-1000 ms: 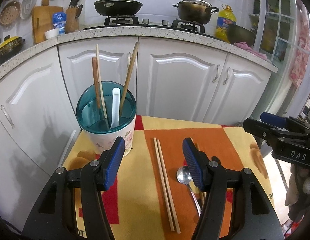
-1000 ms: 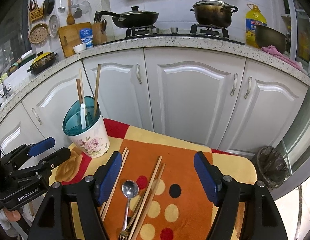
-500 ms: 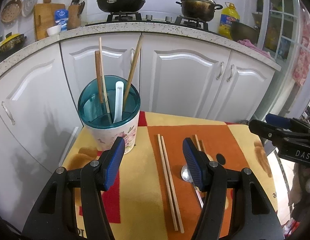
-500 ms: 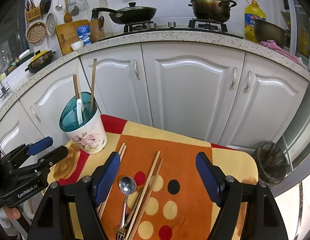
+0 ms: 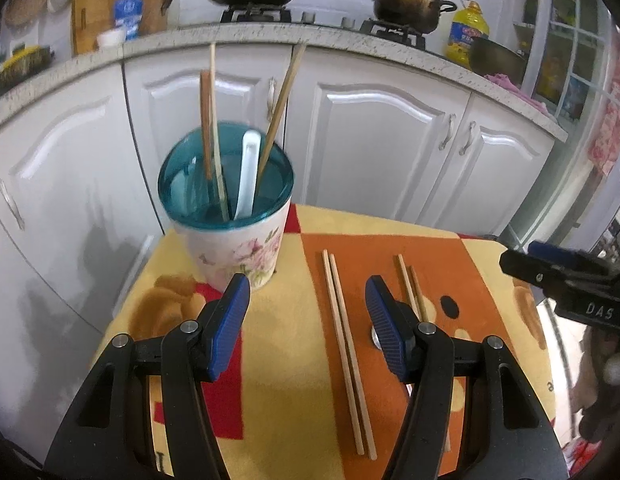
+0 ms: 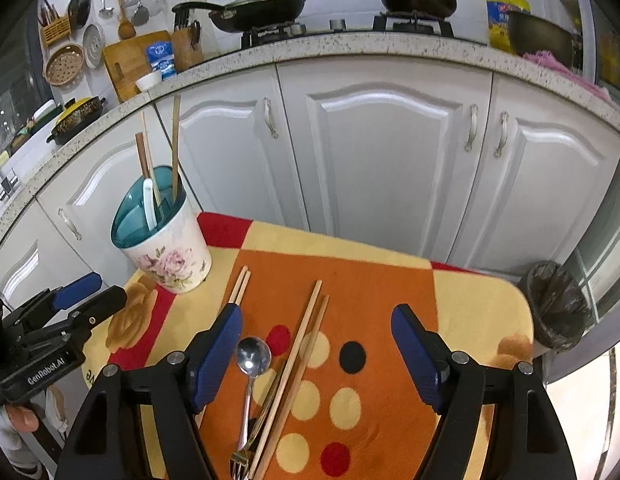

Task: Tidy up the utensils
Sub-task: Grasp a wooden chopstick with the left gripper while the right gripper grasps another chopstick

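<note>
You bring both claws lower toward tabletop since a second ago; utensils loom larger, so pickup looks near. Left gripper released, nothing between pads, straddling chopstick pair. Right gripper spread wide, empty (jaws just narrowed slightly), over spoon and second chopstick pair. Holder cup stands at mat's far left corner. Only right view shows fork; left view hides most of spoon.

The spoon is shiny metal. The chopsticks are plain wood, smooth and dull. The holder looks like glossy plastic with printed flowers, and its blue-green insert is see-through. The bench cloth looks soft. The tongs' blue pads look ribbed.
</note>
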A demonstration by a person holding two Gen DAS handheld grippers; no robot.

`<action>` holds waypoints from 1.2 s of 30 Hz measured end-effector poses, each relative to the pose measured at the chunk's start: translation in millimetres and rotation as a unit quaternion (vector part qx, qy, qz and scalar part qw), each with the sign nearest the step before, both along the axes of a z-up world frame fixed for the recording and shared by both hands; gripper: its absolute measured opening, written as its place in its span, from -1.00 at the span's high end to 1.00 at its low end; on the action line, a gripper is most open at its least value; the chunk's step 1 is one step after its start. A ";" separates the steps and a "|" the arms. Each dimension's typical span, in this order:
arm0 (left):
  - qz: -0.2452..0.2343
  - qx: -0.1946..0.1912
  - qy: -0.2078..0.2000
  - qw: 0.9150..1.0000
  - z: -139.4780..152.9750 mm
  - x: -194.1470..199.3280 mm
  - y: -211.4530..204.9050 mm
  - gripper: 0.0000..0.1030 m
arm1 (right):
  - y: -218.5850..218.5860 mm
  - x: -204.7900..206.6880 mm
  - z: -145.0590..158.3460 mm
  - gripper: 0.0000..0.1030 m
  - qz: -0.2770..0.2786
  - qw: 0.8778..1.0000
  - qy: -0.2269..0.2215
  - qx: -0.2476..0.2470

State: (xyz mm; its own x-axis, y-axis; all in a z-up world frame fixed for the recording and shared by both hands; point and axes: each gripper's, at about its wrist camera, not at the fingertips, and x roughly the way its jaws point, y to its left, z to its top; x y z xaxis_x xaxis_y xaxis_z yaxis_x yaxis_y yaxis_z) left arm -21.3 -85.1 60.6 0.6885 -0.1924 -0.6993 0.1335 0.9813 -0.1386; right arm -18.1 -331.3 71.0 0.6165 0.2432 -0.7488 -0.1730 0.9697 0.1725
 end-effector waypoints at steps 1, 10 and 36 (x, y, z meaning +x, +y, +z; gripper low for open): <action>0.001 -0.008 0.008 1.000 -3.1 1.2 3.5 -0.16 | -0.1 1.0 -4.0 -0.37 0.002 1.000 0.007 0.004; -0.021 -0.038 0.070 0.997 -33.9 9.3 8.4 -0.15 | 8.5 13.7 -47.4 0.12 0.031 0.997 0.065 0.035; -0.066 0.024 0.153 0.986 -105.4 77.3 -34.5 0.19 | 3.5 75.6 -114.7 0.67 0.032 0.987 0.156 0.015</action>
